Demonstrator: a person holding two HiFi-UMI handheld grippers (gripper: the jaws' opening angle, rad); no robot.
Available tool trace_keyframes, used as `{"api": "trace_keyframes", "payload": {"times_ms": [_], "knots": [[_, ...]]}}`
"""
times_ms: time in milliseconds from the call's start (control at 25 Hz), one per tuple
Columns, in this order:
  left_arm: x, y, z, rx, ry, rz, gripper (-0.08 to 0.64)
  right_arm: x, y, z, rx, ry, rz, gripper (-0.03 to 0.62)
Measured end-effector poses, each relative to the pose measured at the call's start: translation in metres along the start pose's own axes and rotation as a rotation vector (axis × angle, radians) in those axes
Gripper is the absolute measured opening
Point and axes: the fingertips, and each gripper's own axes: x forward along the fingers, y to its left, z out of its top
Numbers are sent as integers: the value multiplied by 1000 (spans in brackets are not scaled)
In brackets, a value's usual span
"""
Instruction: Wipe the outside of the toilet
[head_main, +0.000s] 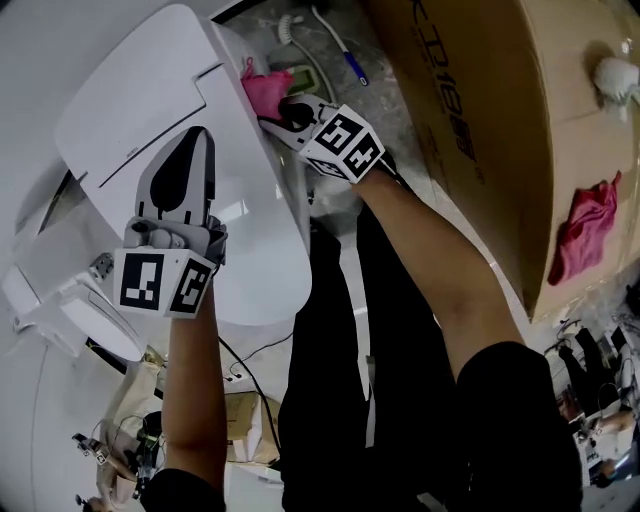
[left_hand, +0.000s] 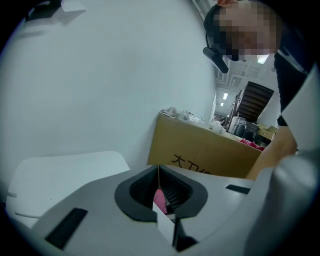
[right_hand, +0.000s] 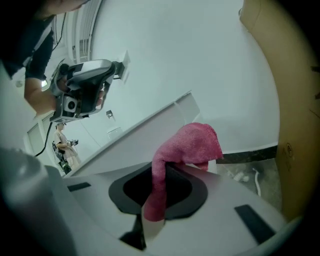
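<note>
At the bottom of the head view the person's black-clad legs (head_main: 330, 400) stand close against the toilet (head_main: 150, 110), with both bare forearms reaching up the frame. The left gripper (head_main: 196, 140) hovers over the white lid at centre left, nose toward the top of the frame. In its own view its jaws meet tip to tip with no gap. A sliver of pink shows low behind the tips, too small to identify.

The right gripper (head_main: 280, 116) is at upper centre, at the toilet's right-hand edge. It is clamped tight on the pink cloth (head_main: 264, 92). In the right gripper view the cloth (right_hand: 192, 142) runs lengthwise from lower centre up and to the right. A narrow strip trails down over the jaws, and a bunched end folds over beyond the tips, toward the toilet's white side. In the head view that bunch points to the upper left.

The toilet's long axis runs from the back at upper left to the rounded front at lower centre, which faces the legs.

Past it lies a grey speckled floor (head_main: 390, 90) with a white brush (head_main: 288, 25) at the top edge. A large cardboard box (head_main: 480, 110) fills the upper right, with a second pink cloth (head_main: 585, 230) on it. A plain white wall (left_hand: 100, 75) rises behind in the left gripper view.
</note>
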Motion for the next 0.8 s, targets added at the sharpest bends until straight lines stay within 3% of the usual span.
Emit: {"api": "trace_keyframes", "payload": {"times_ms": [280, 800], "knots": [[-8, -22, -10, 39, 12, -71, 21, -33, 57, -59, 59, 9, 17, 64], [-9, -40, -39, 78, 68, -154, 21, -71, 131, -119, 103, -11, 17, 64]]}}
